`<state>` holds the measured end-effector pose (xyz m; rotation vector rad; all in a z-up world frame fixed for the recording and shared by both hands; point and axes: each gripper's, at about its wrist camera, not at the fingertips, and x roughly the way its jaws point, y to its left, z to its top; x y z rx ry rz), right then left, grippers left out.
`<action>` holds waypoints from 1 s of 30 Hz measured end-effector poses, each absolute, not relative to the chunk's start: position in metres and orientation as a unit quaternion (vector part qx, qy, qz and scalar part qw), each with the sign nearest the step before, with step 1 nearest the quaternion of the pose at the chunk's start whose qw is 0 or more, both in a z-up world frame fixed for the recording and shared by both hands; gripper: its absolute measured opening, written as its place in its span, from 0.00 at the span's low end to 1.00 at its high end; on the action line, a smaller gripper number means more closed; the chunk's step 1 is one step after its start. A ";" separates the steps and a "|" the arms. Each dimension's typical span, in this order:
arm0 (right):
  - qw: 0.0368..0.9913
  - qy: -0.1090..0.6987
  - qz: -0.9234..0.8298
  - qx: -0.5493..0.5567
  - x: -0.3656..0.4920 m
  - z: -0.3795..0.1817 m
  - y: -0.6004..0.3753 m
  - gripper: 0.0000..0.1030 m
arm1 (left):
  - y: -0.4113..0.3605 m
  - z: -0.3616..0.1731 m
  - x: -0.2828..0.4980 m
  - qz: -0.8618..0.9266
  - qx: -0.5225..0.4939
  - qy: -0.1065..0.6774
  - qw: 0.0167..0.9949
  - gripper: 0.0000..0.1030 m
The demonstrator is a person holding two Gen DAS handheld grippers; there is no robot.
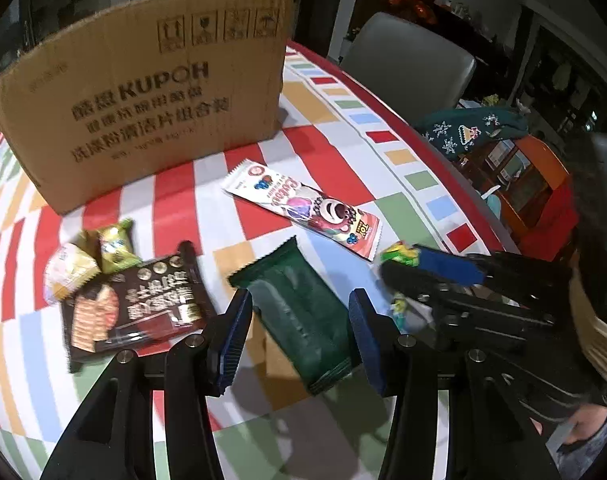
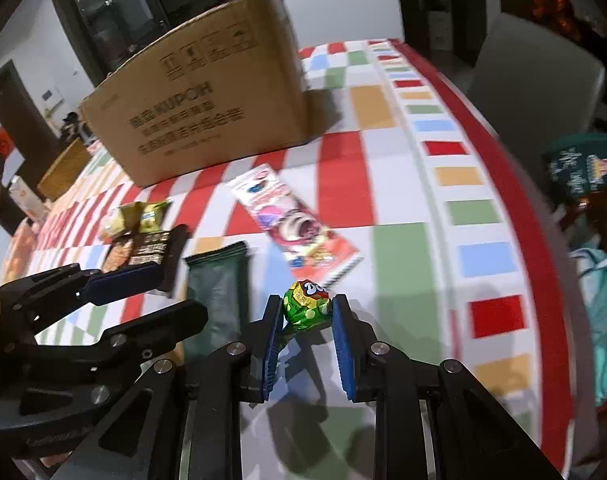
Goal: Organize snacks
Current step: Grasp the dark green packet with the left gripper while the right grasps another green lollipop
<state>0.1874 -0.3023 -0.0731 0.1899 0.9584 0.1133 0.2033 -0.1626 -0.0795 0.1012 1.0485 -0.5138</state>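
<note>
My left gripper [image 1: 299, 320] is open, its jaws on either side of a dark green snack packet [image 1: 299, 312] that lies flat on the checkered tablecloth [image 1: 175, 200]; it is not clamped. My right gripper [image 2: 306, 312] is shut on a green round wrapped lollipop [image 2: 305, 309] and holds it above the table; it also shows in the left wrist view [image 1: 407, 268]. A pink Toy Story wafer pack [image 1: 303, 208] lies beyond. A dark brown biscuit pack [image 1: 135, 308] and small yellow-green snack packs [image 1: 91, 260] lie to the left. A cardboard box [image 1: 143, 96] stands behind.
The table's red edge [image 1: 443, 152] curves along the right. A grey chair [image 1: 415, 60] stands beyond it, with a green Christmas cloth [image 1: 467, 128] and an orange container [image 1: 523, 176] off the table to the right.
</note>
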 end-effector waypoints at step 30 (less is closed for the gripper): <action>0.893 0.439 0.052 0.080 0.176 -0.057 -0.307 0.25 | -0.161 -0.082 0.199 -0.176 0.044 0.490 0.853 0.43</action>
